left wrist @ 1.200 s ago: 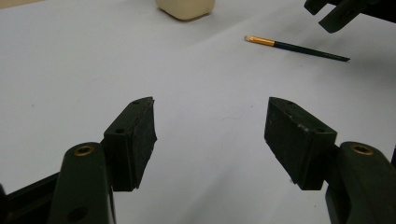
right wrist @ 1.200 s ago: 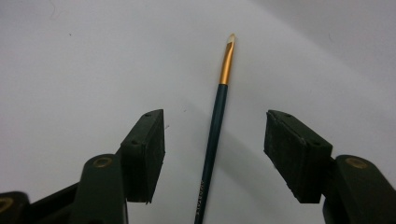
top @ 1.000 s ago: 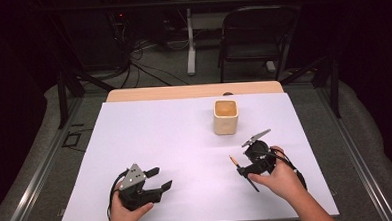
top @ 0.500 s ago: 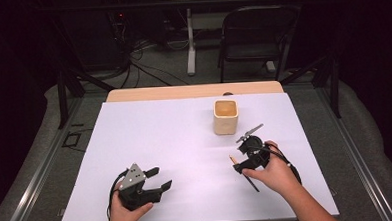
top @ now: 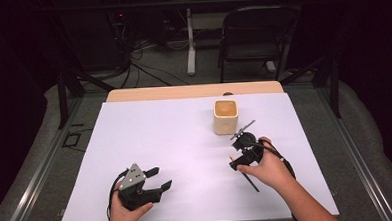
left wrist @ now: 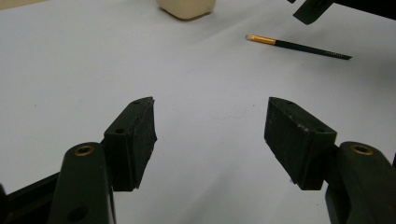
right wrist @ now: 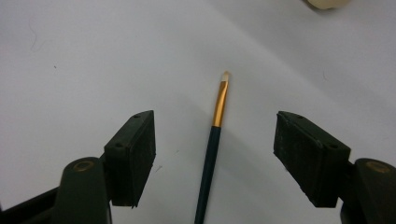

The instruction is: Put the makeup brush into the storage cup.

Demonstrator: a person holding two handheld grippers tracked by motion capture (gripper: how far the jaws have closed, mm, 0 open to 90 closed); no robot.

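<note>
A paintbrush with a dark green handle, gold ferrule and pale tip lies flat on the white sheet. My right gripper hovers over its tip end, just in front of the cream square cup. In the right gripper view the brush runs between the jaws of the right gripper, which have just been opening. They stand wide and neither pad touches it. My left gripper rests at the near left, open with nothing between its fingers. The left gripper looks across the sheet at the brush and cup.
The white sheet covers a wooden table whose far edge shows behind the cup. Beyond it stand a black folding chair and a table leg, with cables on the floor. Bare sheet stretches between the two grippers.
My right gripper has shifted a little up the table toward the cup, while the brush has stayed lying on the sheet. The left gripper has kept still.
</note>
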